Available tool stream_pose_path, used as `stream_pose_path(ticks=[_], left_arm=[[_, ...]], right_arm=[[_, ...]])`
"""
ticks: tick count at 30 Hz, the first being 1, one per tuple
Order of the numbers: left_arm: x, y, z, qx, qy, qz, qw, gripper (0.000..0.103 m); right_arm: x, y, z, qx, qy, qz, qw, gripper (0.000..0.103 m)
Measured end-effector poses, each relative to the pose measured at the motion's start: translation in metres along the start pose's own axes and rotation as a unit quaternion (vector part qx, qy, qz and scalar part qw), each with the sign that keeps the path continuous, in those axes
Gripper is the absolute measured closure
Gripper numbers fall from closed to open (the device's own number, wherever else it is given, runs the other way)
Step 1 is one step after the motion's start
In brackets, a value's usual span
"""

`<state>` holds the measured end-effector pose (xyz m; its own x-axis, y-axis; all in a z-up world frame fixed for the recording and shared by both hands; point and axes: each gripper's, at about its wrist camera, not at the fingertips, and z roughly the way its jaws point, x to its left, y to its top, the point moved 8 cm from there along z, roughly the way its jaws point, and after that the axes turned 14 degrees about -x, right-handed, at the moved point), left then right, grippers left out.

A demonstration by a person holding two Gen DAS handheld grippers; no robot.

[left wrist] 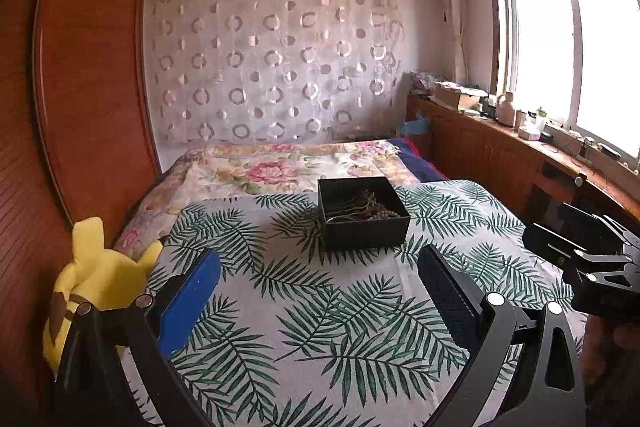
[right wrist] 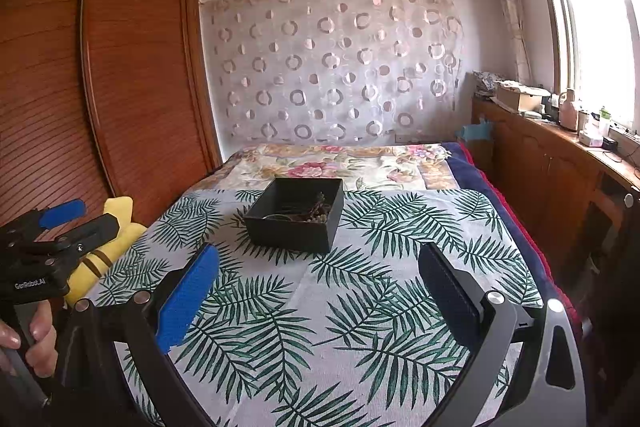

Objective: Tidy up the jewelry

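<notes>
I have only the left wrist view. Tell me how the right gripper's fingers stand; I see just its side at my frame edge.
Observer: The right gripper is open wide with nothing between its fingers. It is aimed at the black box on the leaf-print cloth.
Operator: Now report my own gripper from outside.
Observer: A bare hand grips the handle of the left gripper.
Operator: Read me any marking on it.
Observer: A GenRobot.AI label is printed on its body, just above that hand.
</notes>
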<state>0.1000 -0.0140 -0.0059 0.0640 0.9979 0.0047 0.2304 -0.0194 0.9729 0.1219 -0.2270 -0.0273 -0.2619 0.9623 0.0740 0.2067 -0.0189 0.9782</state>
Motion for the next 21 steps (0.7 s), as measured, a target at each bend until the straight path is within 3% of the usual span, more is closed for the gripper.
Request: stream_pose_path(ticks=[21], left_arm=[[0.0003, 0.0017, 0.0002, -0.001, 0.001, 0.0, 1.0, 0.008]], right_arm=[[0.0018, -0.0015, -0.0001, -0.001, -0.001, 0.0, 1.0, 0.002]])
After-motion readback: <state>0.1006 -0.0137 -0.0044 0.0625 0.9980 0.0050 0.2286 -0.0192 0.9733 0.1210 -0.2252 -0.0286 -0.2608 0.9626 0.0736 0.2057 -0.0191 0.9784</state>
